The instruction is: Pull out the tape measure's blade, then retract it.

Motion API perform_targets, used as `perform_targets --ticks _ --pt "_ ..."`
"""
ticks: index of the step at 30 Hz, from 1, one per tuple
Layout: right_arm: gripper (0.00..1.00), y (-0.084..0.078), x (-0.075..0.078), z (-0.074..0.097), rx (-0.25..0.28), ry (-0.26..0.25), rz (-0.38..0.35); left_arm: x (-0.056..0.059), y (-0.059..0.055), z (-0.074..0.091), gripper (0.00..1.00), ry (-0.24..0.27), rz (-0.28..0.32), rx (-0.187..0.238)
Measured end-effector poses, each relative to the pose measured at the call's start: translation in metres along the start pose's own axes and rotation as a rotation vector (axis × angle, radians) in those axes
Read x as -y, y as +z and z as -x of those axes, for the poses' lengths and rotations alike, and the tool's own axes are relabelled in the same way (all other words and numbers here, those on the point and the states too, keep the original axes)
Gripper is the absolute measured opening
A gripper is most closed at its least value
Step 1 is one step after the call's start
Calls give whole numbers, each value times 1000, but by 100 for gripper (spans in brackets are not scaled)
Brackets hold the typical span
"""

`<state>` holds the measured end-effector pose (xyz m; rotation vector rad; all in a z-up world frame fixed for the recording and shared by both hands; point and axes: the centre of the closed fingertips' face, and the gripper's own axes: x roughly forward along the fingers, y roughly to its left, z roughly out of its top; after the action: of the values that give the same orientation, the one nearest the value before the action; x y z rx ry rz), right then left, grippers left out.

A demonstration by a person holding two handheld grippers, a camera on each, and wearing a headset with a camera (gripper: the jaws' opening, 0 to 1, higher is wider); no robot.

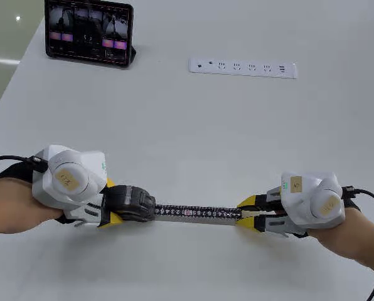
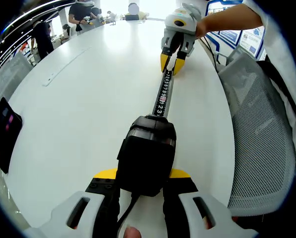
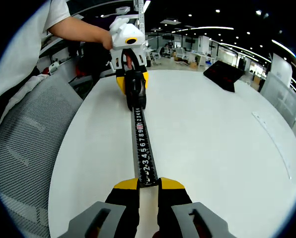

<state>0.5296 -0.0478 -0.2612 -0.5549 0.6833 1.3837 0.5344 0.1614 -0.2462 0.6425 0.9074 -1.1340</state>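
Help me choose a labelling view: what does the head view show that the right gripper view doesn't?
Head view: the lit tablet, sockets on the power strip, white housing of the right hand-held gripper. Right gripper view: a mesh chair, ceiling lights. Both: the blade stretched from the tape measure case in the left hand-held gripper.

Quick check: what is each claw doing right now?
Left claw: shut on the tape measure case.
Right claw: shut on the end of the pulled-out blade.
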Motion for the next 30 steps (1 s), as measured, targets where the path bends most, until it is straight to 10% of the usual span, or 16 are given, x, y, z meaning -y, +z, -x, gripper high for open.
perform_targets --ticks 30 --pt "9 -27 7 28 -64 -20 -7 -1 0 -1 28 2 7 1"
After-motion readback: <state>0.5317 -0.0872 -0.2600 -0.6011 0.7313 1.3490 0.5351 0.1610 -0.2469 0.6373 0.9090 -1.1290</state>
